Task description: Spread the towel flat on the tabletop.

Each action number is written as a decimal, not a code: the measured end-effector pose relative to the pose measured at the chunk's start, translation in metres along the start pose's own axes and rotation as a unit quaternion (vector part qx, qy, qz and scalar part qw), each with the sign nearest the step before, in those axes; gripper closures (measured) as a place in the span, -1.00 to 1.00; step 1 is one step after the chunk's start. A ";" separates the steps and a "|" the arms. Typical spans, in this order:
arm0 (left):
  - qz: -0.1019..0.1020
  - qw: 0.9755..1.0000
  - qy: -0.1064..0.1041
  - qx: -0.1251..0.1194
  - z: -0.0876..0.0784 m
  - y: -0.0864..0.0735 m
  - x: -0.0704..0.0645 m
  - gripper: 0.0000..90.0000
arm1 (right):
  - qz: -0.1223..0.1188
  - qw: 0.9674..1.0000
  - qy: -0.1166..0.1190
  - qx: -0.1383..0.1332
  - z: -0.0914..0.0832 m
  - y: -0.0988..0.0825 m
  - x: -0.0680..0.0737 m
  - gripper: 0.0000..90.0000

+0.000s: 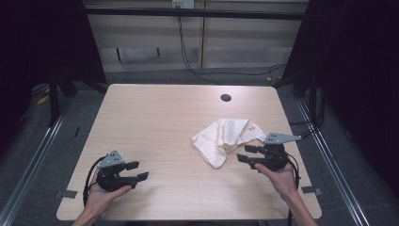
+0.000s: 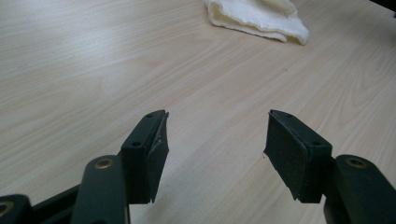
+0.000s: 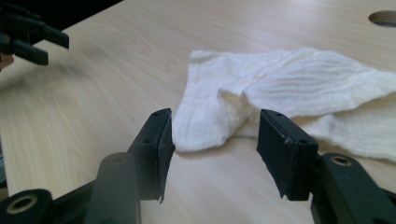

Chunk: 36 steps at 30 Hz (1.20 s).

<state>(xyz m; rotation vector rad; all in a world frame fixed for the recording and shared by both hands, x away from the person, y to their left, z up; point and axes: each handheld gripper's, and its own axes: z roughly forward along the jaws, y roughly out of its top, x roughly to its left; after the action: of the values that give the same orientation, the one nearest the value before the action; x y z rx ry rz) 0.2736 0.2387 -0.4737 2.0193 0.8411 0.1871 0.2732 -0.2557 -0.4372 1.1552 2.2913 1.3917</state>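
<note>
Looking from the high view, the cream cloth (image 1: 225,138) lies crumpled at four o'clock on the table (image 1: 155,117), the right gripper (image 1: 248,154) just beside it and the left gripper (image 1: 136,170) parked at seven o'clock. Along the left gripper view its jaws gape, empty, cloth at one o'clock. Through the right gripper view, jaws spread wide, nothing held, likely lined up to pinch the nearest fold.

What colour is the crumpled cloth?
Cream-white cloth, faintly ribbed; clearest in the right gripper view.

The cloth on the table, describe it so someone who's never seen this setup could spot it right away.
Start with the light wooden table and look to its right half, below the small round hole. There lies the cloth, a crumpled cream-white piece with a faint ribbed weave, just ahead of the open right gripper. It is the only soft, pale thing there; the grippers are black and hard.
</note>
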 end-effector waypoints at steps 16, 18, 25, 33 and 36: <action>0.014 1.000 0.012 0.007 0.001 0.001 0.003 -0.14 | -0.022 0.999 -0.006 0.043 0.049 0.034 -0.022 -0.02; 0.016 1.000 0.009 0.006 0.000 0.001 0.002 -0.14 | -0.024 0.998 -0.008 0.053 0.056 0.038 -0.030 -0.01; 0.014 1.000 0.012 0.004 -0.001 0.001 0.004 -0.18 | -0.033 0.997 -0.018 0.069 0.079 0.039 -0.048 -0.02; 0.034 0.999 -0.001 0.017 0.002 0.001 -0.006 -0.18 | -0.029 0.994 -0.021 0.104 0.106 0.041 -0.054 -0.26; 0.037 0.999 -0.007 0.016 0.002 0.001 -0.008 -0.19 | -0.031 0.992 -0.030 0.116 0.113 0.037 -0.057 -0.28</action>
<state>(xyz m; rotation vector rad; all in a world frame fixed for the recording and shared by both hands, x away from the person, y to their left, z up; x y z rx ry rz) 0.2688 0.2317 -0.4724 2.0807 0.7663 0.2025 0.3915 -0.2137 -0.4776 1.1594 2.4730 1.0769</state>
